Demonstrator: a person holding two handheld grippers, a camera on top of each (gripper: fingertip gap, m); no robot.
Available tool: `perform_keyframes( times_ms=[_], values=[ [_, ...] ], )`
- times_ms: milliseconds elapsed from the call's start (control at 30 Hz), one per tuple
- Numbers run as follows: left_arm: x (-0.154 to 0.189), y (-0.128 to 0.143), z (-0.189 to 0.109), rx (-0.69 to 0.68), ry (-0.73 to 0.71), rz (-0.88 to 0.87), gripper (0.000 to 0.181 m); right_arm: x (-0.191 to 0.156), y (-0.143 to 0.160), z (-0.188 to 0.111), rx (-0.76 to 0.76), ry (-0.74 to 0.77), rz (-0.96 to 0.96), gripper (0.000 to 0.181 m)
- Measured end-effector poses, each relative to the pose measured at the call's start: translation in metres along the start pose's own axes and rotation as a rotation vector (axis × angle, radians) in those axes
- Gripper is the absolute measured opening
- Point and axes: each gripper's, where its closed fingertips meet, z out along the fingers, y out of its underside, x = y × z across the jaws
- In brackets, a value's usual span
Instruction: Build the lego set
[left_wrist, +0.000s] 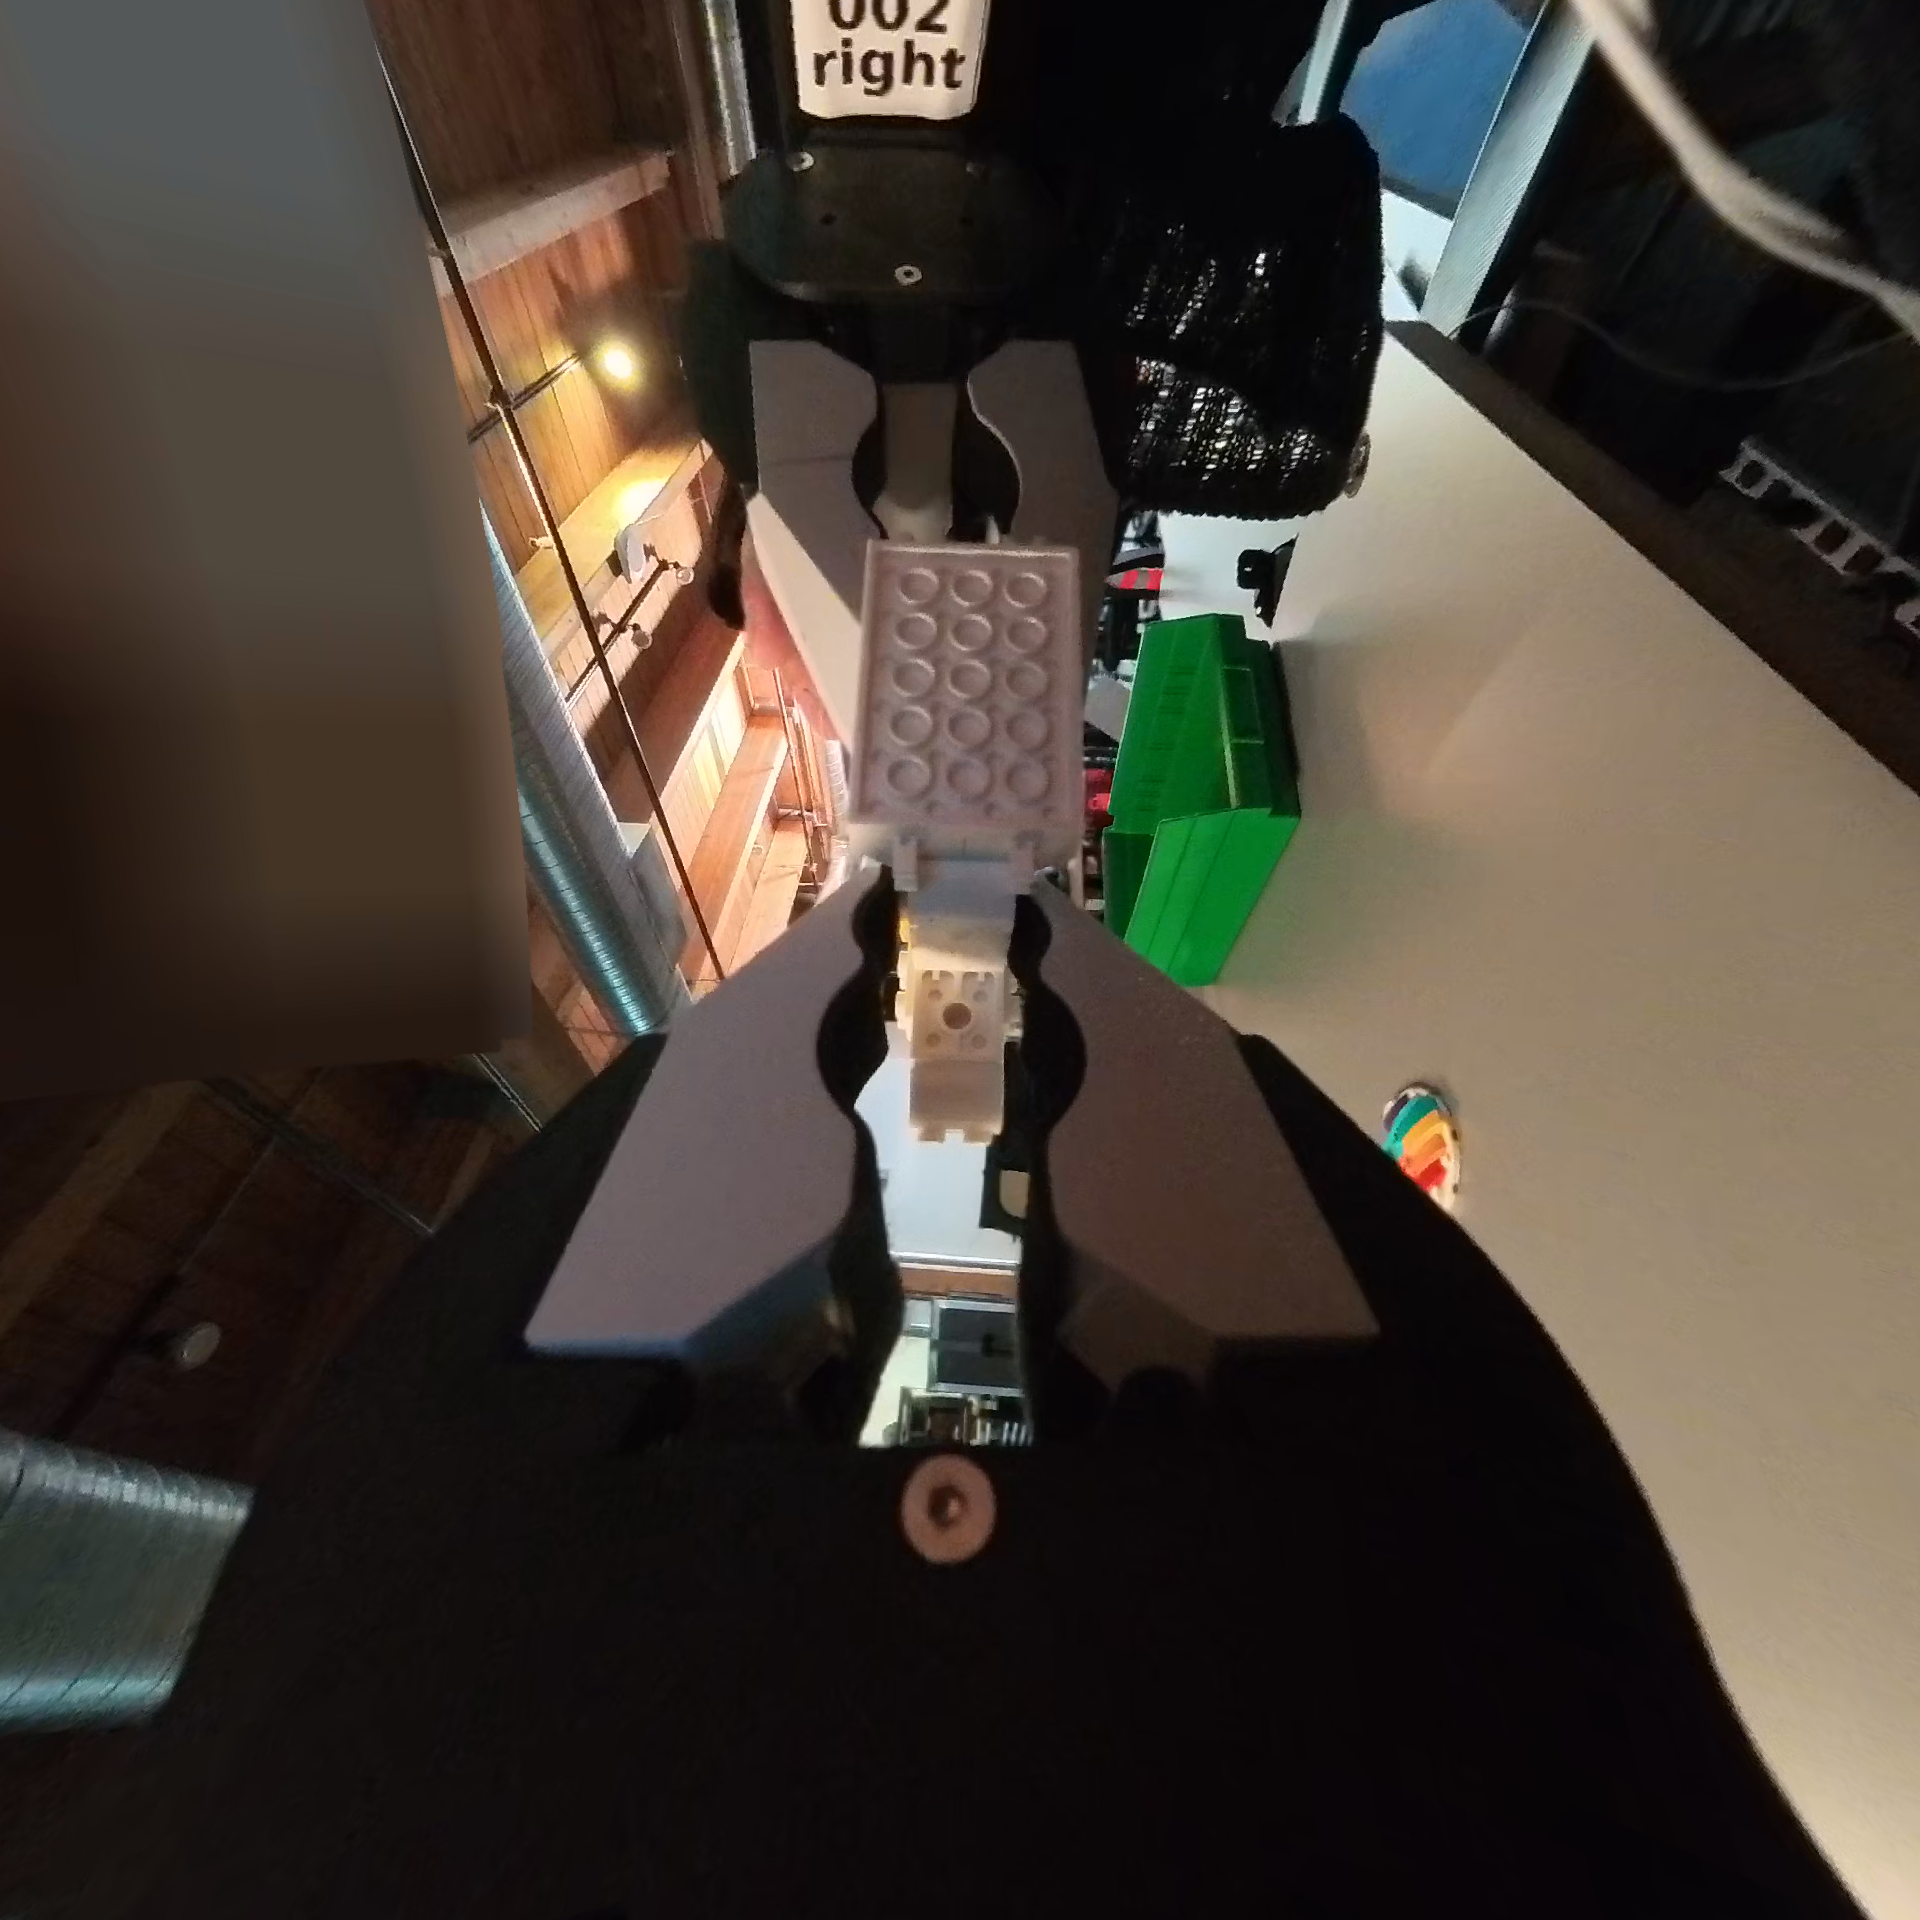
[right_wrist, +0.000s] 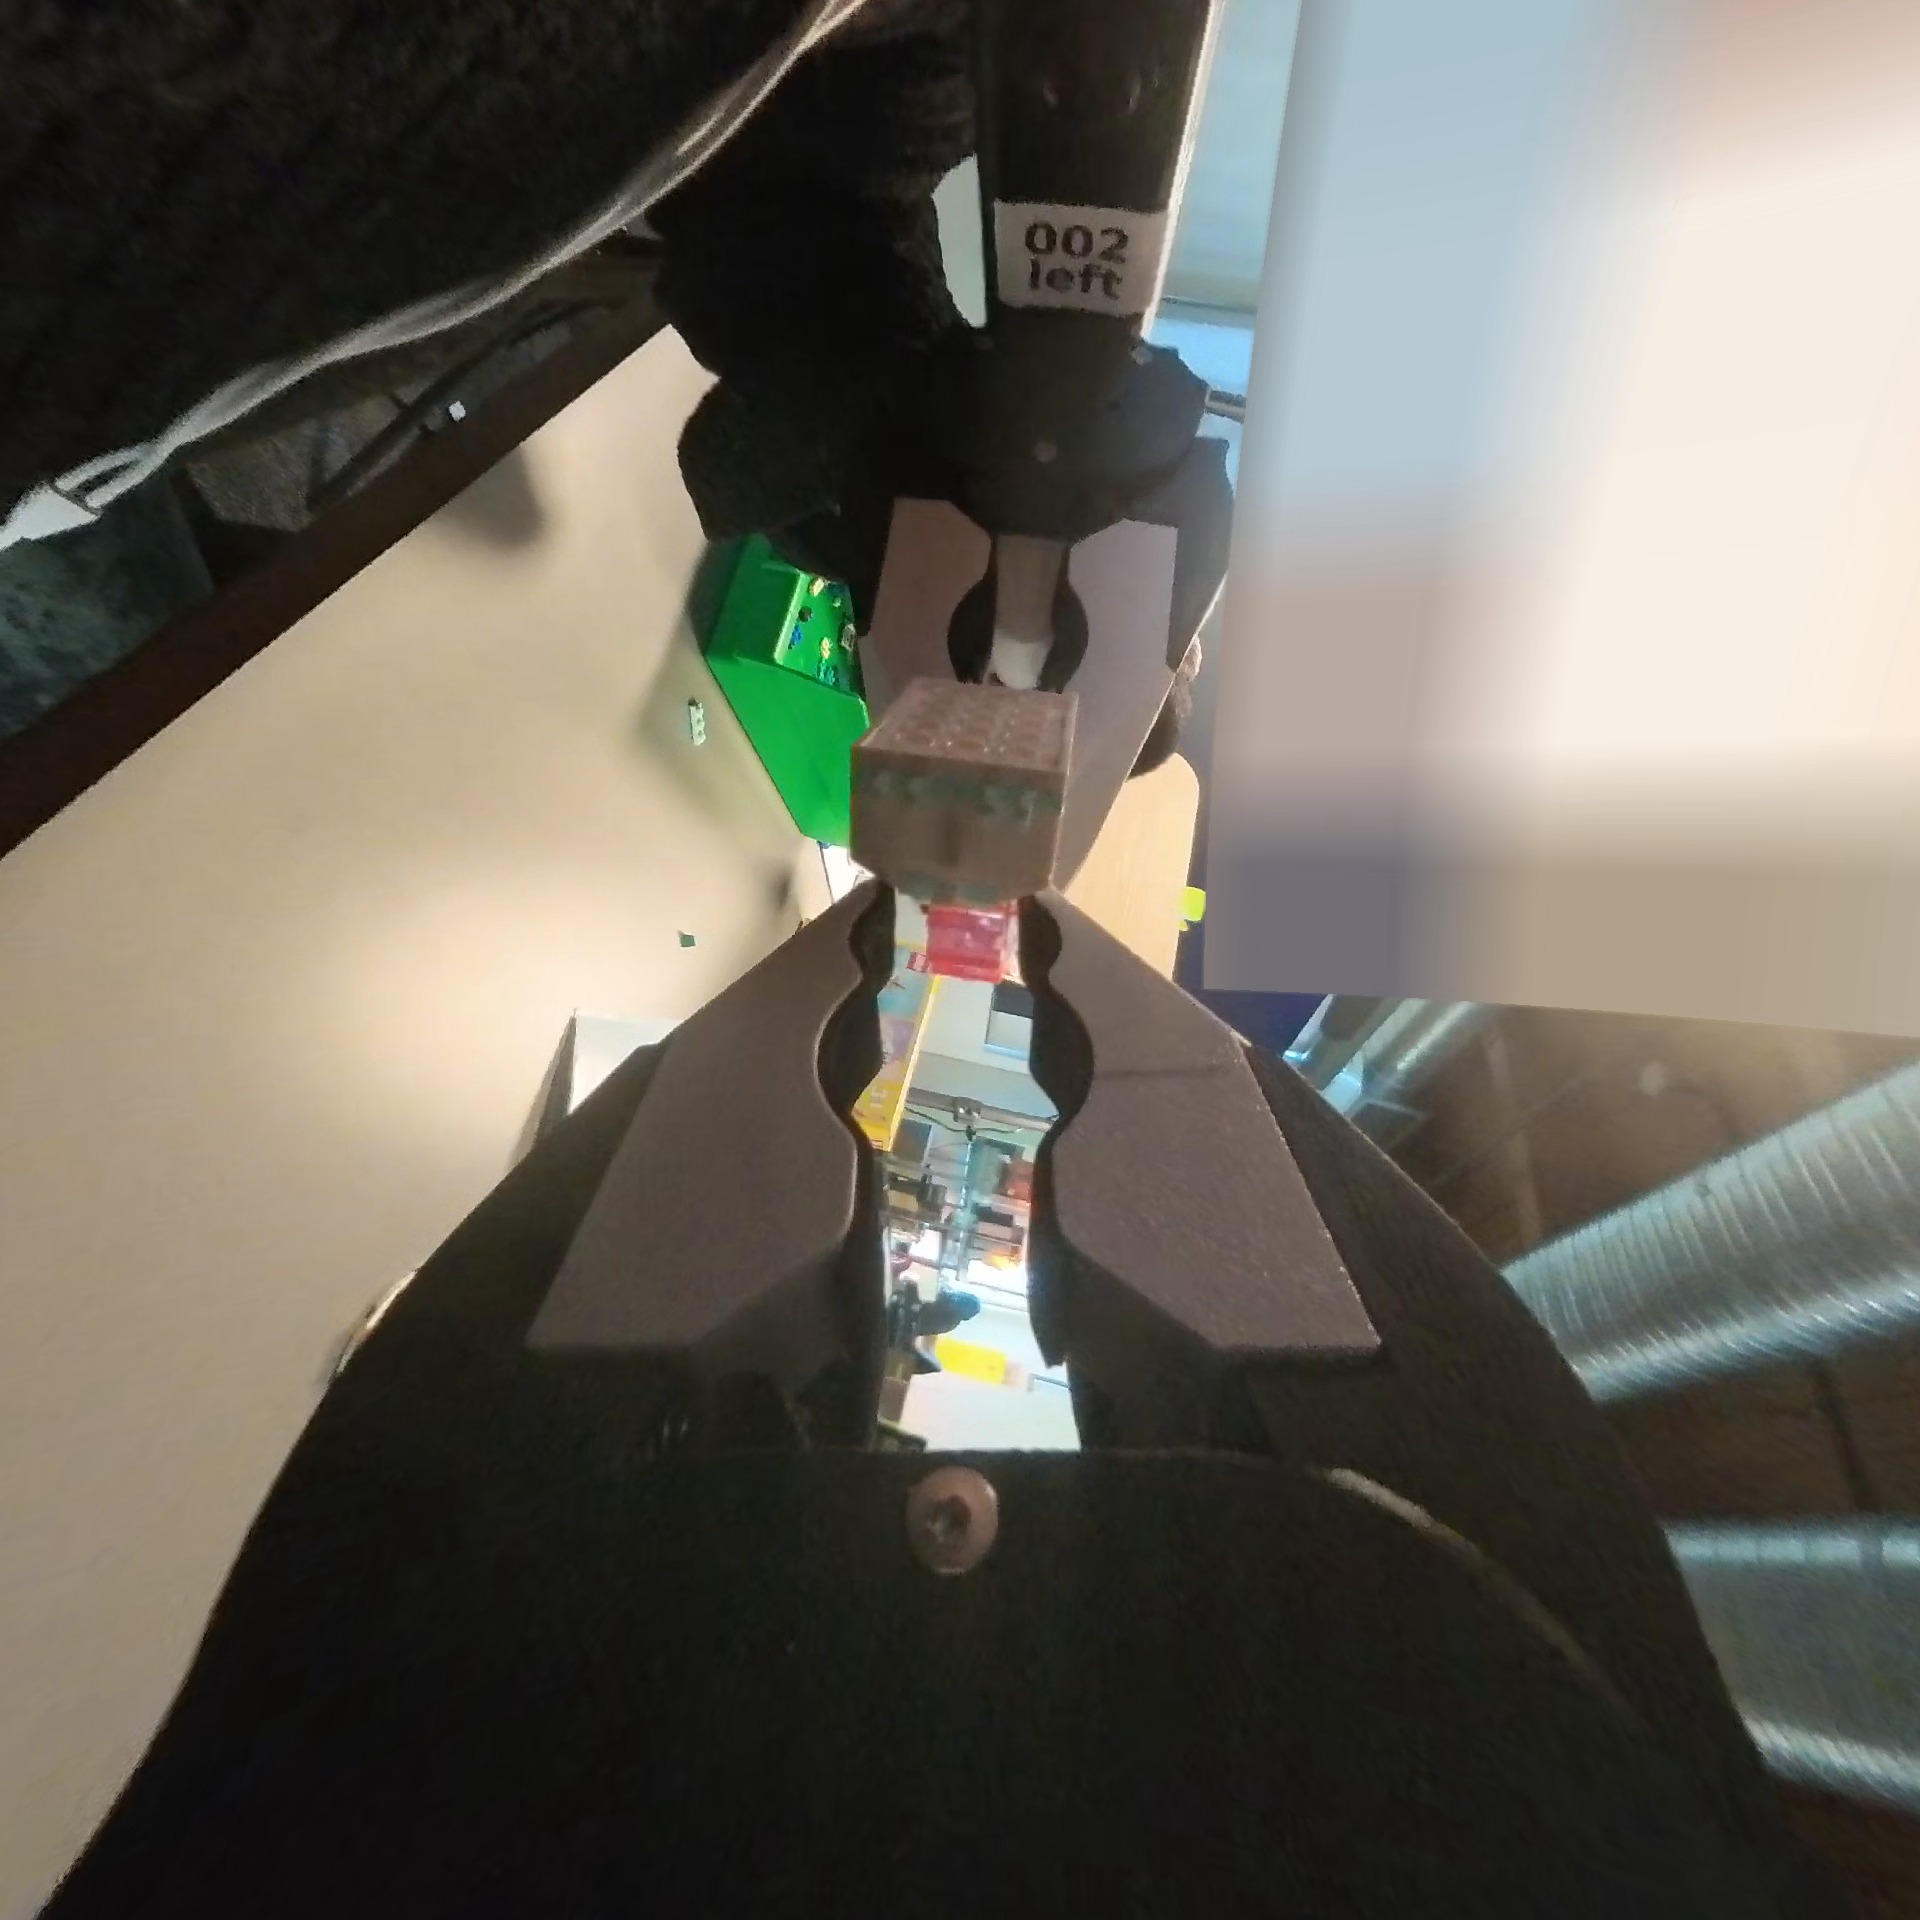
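My left gripper (left_wrist: 956, 914) and right gripper (right_wrist: 951, 914) face each other above the worktop (left_wrist: 1558, 831), both sets of fingers clenched on one lego assembly (left_wrist: 961, 717). Its long axis runs straight between them. The plate's underside faces my left camera and its blocky brown end faces my right.

Worktop (left_wrist: 1558, 779): pale cream, matte surface; dark edge strip along one long side, seen in both wrist views.
Green bin (left_wrist: 1205, 790): bright green plastic, sits directly on the worktop near its far end; small coloured pieces inside, visible in the right wrist view (right_wrist: 790, 665).
Multicoloured item (left_wrist: 1425, 1141): small, striped, lies flat on the worktop, well apart from the green bin; kind unclear.
Small green piece (right_wrist: 686, 940): loose on the worktop, near the green bin.
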Motion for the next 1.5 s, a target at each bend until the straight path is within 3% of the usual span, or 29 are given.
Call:
perform_keyframes(
  times_ms=[867, 1500],
  values=[
    [0.013, -0.002, 0.002, 0.025, 0.089, -0.040, 0.019, -0.018, -0.002, -0.002, 0.000, -0.076, -0.149, 0.025],
    [0.021, -0.006, 0.003, 0.032, 0.107, -0.031, 0.019, -0.019, -0.005, -0.003, 0.008, -0.191, -0.250, 0.014]
  ],
)
